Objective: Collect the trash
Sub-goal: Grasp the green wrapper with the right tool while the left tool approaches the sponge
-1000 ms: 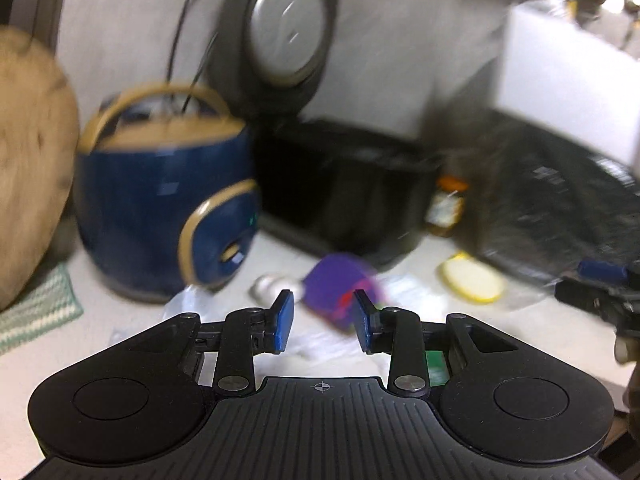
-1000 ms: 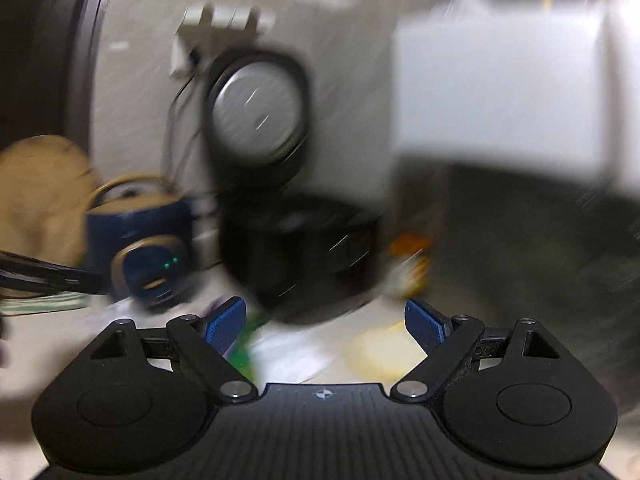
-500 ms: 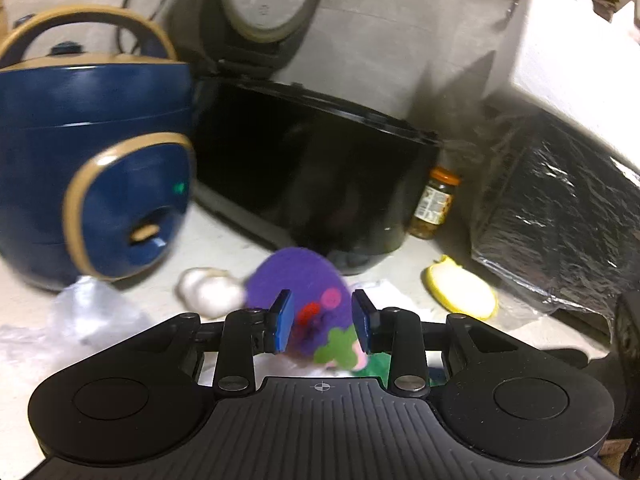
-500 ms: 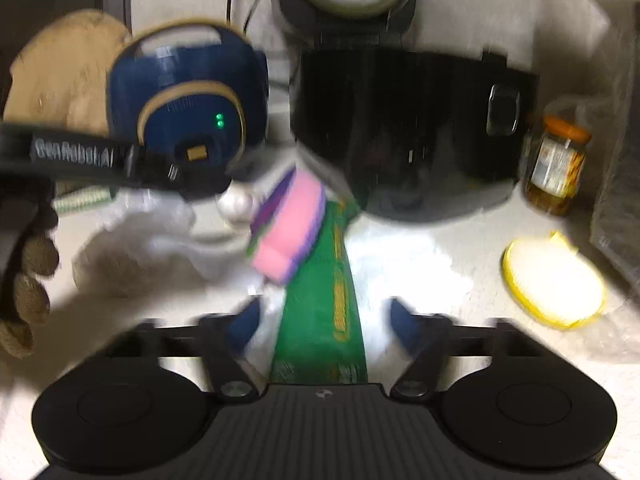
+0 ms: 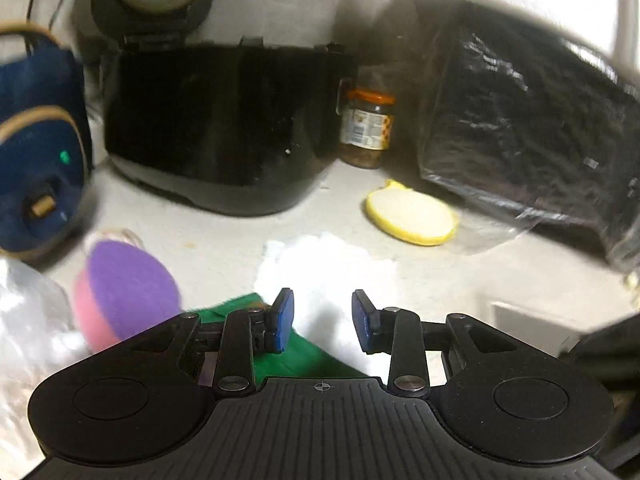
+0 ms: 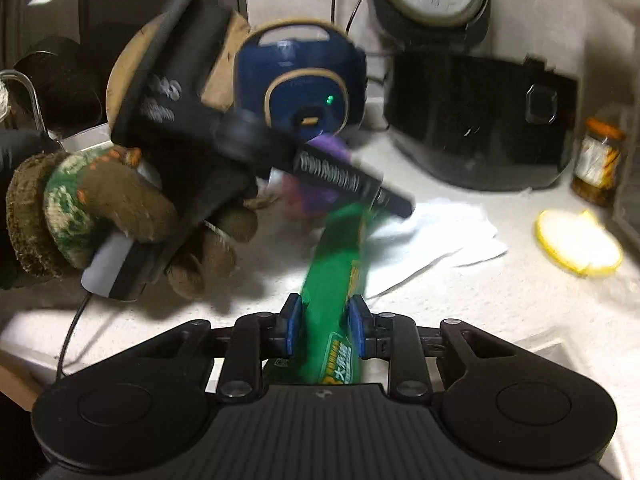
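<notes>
R gripper (image 6: 322, 330): jaws were wide apart w/ nothing between them a sec ago; they have just been closing and now clamp a green wrapper (image 6: 334, 280), blue pads pressed on both its sides. Half a sec ago the wrapper lay flat on the table (image 6: 460, 312) between the still-open jaws; now it runs from the jaws up and fwd, far end lifted.

L gripper (image 5: 322, 320): gap same as before, jaws apart, nothing pinched. View has shifted: purple/pink sponge (image 5: 124, 288), half a sec ago right ahead between the pads, now sits off to the gripper's left. Ahead of the jaws is now a white crumpled paper towel (image 5: 324, 268); a green wrapper edge (image 5: 304, 354) shows under the left pad.

Writing: wrapper has yellow/white print near the R gripper's pads, Chinese-looking chars, too blurred to read. In the R view the L gripper (image 6: 394, 202) carries white lettering along its side, blurred, not legible. Jar (image 5: 366, 128) label has print, unreadable.

Wrapper look: long narrow strip of shiny green foil/plastic, yellow band along one edge, slightly creased.

Gloved hand (image 6: 112, 216) (brown/green knit) holds the L gripper's handle, left of and ahead of the R gripper. Farther fwd: blue cooker (image 6: 300, 84), black cooker (image 5: 216, 128) lid up, yellow sponge (image 5: 412, 218) fwd-right, clear plastic bag (image 5: 24, 320) far left of the L gripper.
</notes>
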`<state>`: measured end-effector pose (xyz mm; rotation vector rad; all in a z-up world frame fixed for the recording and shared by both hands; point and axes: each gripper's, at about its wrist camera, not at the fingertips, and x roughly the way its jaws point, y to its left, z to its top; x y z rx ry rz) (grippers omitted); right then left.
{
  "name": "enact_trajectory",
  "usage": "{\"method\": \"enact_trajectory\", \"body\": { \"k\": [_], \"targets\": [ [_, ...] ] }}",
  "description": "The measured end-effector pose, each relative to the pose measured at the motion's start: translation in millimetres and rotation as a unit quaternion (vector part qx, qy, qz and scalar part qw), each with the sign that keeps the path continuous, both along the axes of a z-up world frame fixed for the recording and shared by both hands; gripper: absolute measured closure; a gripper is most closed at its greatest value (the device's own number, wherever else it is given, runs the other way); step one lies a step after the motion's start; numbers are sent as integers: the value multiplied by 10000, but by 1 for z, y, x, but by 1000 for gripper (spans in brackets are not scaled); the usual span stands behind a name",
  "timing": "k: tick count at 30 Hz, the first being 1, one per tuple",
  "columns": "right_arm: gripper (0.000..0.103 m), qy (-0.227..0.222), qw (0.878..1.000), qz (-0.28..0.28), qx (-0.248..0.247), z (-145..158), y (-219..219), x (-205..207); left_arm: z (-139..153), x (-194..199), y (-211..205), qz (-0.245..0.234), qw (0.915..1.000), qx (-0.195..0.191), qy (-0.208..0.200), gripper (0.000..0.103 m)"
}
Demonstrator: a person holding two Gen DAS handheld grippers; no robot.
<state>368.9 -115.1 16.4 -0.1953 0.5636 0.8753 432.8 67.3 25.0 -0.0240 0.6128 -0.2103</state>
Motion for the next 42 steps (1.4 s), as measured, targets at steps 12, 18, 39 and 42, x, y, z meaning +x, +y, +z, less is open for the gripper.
{"method": "enact_trajectory", "body": {
  "k": [12, 18, 39, 42],
  "targets": [
    [54, 201, 9947, -862, 529, 0, -21, 18, 33, -36, 58, 1134, 9920, -197, -511, 68],
    [53, 154, 9969, -659, 411, -6, 5, 6, 33, -37, 98, 1638, 9843, -524, -396, 68],
    [58, 148, 9982, -585, 4, -23, 25, -16, 2, -18, 88, 1127, 9892, -802, 477, 65],
    [73, 116, 9990, -430, -14, -20, 28, -22, 3, -28, 79, 758, 9931, -725, 515, 64]
  ]
}}
